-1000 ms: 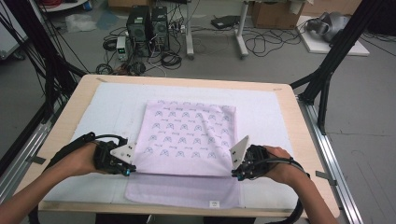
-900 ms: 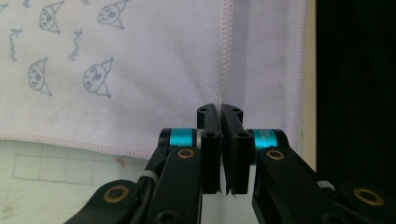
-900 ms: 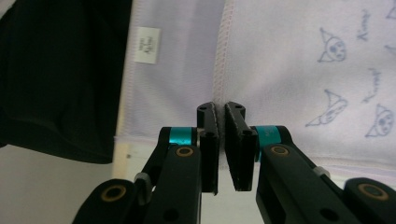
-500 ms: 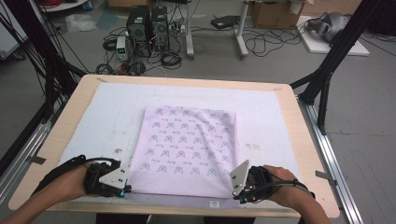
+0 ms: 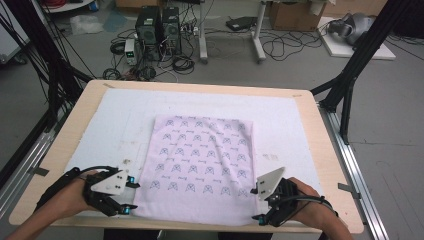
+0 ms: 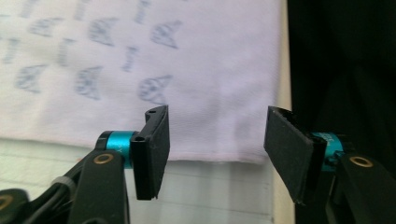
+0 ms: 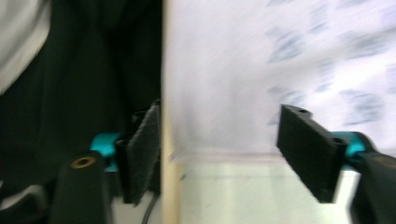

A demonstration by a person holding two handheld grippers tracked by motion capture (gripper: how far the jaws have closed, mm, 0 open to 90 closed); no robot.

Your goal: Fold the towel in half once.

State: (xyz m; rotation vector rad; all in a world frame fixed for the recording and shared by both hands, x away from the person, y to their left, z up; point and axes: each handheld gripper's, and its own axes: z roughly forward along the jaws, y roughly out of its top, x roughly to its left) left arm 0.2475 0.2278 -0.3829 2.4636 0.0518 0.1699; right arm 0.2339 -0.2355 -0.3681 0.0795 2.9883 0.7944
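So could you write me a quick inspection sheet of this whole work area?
Surface: wooden table under a white mat.
Job's things: patterned cloth spread flat, near edge at the table's front.
Clutter: nothing seen.
Grippers: left tongs and right tongs have just been opening, nothing between them, at the cloth's near corners.
Cables: one trails from each gripper.
Surroundings: computer towers, floor cables, black frame.

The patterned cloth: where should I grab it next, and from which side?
Probably take the patterned cloth at its two near corners, left gripper coming in from the left edge and right gripper from the right. The cloth lies flat on the table, and both grippers, jaws just opened, already flank those corners.
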